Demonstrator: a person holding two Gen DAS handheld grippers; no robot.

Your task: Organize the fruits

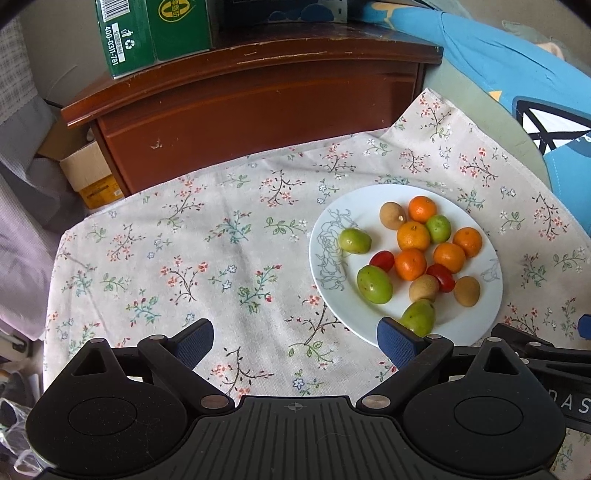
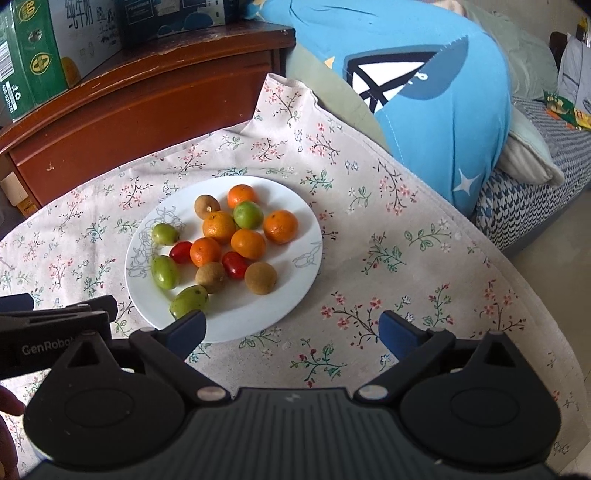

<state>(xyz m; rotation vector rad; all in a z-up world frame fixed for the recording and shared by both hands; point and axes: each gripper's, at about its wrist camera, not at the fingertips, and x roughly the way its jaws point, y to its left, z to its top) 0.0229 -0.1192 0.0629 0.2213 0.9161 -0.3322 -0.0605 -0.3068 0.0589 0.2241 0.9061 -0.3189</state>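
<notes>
A white plate (image 1: 476,314) on the floral tablecloth holds mixed fruit: several small oranges (image 1: 410,263), several green jujubes (image 1: 373,284), three brown longans (image 1: 467,291) and two red cherry tomatoes (image 1: 382,260). The same plate (image 2: 258,317) and oranges (image 2: 248,243) show in the right wrist view. My left gripper (image 1: 295,338) is open and empty, hovering left of the plate's near edge. My right gripper (image 2: 291,330) is open and empty, just in front of the plate's near right edge; its left finger overlaps a green jujube (image 2: 186,301).
The floral tablecloth (image 1: 192,258) covers a round table. A brown wooden cabinet (image 1: 251,110) with green cartons (image 1: 147,33) stands behind it. A blue cushion (image 2: 436,103) lies on a sofa at the right. A cardboard box (image 1: 88,177) sits on the floor at the left.
</notes>
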